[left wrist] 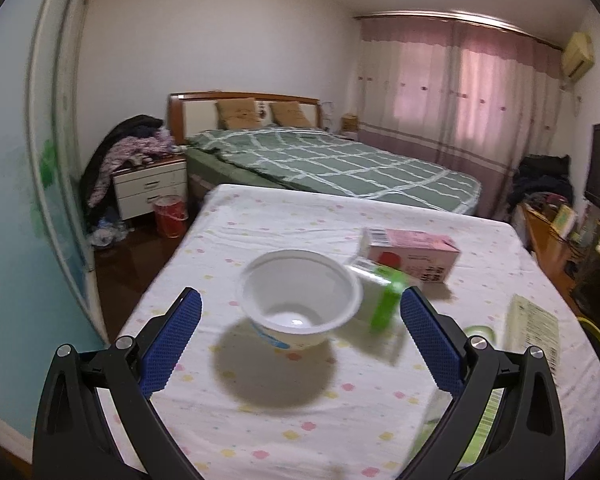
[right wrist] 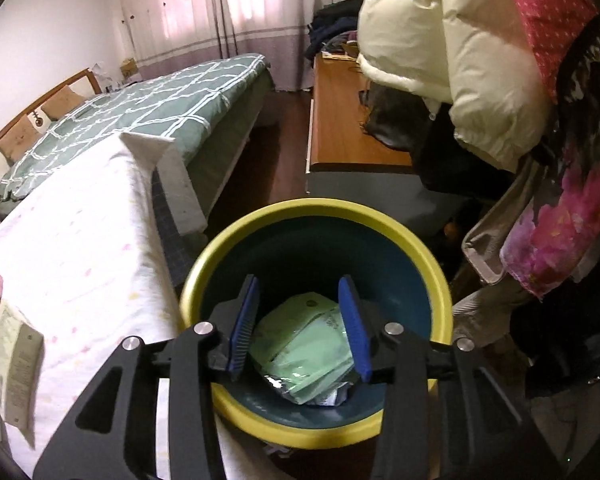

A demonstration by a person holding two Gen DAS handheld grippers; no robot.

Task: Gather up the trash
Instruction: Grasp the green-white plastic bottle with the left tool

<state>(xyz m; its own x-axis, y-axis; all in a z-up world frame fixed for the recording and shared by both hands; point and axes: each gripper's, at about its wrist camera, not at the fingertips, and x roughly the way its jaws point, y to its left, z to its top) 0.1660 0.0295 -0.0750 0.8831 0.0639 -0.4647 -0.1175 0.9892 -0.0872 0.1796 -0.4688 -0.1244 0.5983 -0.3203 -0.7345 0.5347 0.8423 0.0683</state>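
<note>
In the left wrist view a white plastic cup [left wrist: 298,310] stands on the flowered tablecloth [left wrist: 260,420], between and just beyond my open left gripper [left wrist: 300,314]. Behind it lie a green-and-white carton [left wrist: 384,292] and a pink box [left wrist: 416,254]. A pale green packet [left wrist: 534,330] lies at the right. In the right wrist view my right gripper [right wrist: 302,320] is open above a yellow-rimmed, dark blue bin [right wrist: 400,236]. A light green packet [right wrist: 304,350] lies in the bin between the fingers; nothing is gripped.
The table's right edge [right wrist: 156,240] runs beside the bin. A pale packet [right wrist: 14,356] lies on the table at the left of the right wrist view. A bed [left wrist: 332,164], a wooden desk [right wrist: 340,120] and hanging coats [right wrist: 480,60] surround the table.
</note>
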